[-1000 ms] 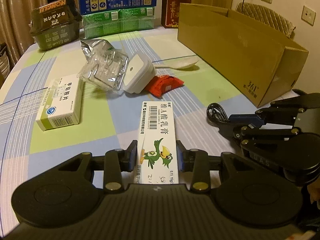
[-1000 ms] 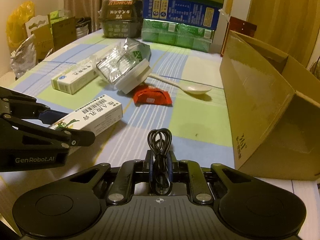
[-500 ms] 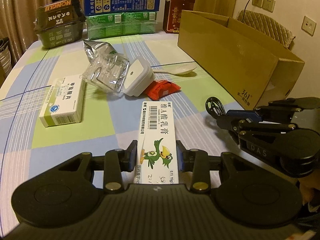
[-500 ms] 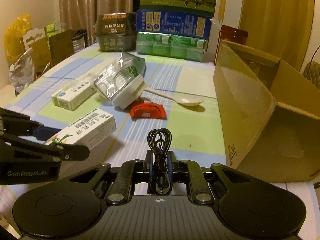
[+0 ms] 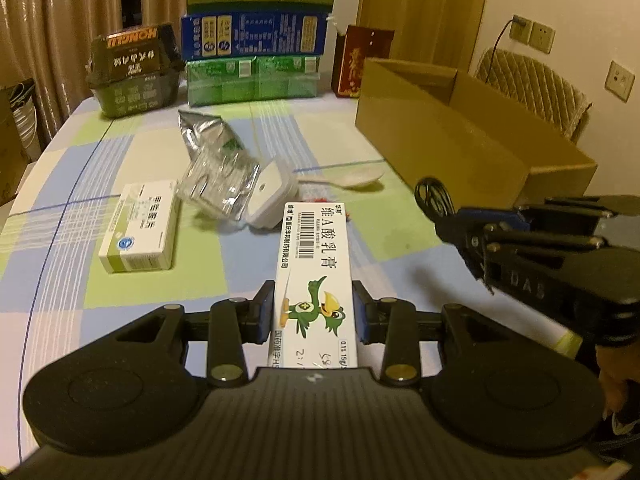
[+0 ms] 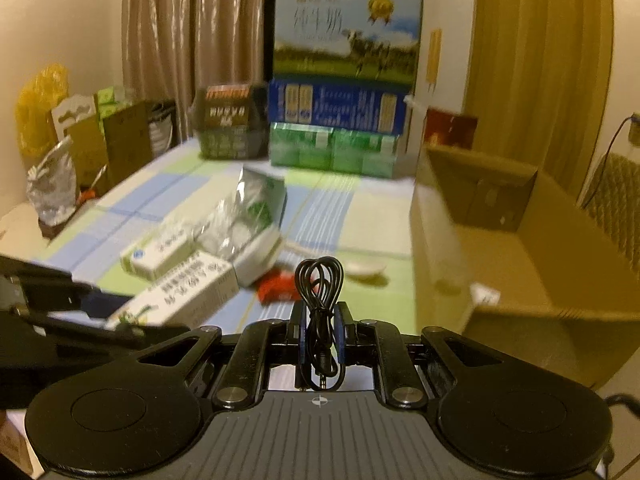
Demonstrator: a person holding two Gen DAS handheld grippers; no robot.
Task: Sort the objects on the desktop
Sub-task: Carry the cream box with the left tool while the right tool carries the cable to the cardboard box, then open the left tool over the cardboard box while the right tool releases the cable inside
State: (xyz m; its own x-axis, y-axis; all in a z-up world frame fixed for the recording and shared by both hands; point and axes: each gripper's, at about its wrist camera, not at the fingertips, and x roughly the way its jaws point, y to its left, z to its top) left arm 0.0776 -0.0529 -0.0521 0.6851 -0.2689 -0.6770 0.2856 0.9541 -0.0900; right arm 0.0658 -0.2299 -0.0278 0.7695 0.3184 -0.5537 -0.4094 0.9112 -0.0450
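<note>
My left gripper (image 5: pixel 314 312) is shut on a long white ointment box with a green bird (image 5: pixel 316 264), held above the checked tablecloth. The box also shows in the right wrist view (image 6: pixel 180 292). My right gripper (image 6: pixel 320 330) is shut on a coiled black cable (image 6: pixel 319 296) and is raised; it shows at the right of the left wrist view (image 5: pixel 472 220) with the cable (image 5: pixel 434 198). An open cardboard box (image 5: pixel 452 144) stands at the right, also in the right wrist view (image 6: pixel 520 248).
On the table lie a white-green medicine box (image 5: pixel 140 226), a crumpled foil bag (image 5: pixel 216 164), a white charger (image 5: pixel 270 194), a white spoon (image 5: pixel 352 178) and a red packet (image 6: pixel 276 286). Stacked cartons (image 5: pixel 256 52) and a dark basket (image 5: pixel 134 70) stand at the back.
Both grippers have risen off the table with their loads. The right gripper with the cable has moved up toward the cardboard box; its view is blurred.
</note>
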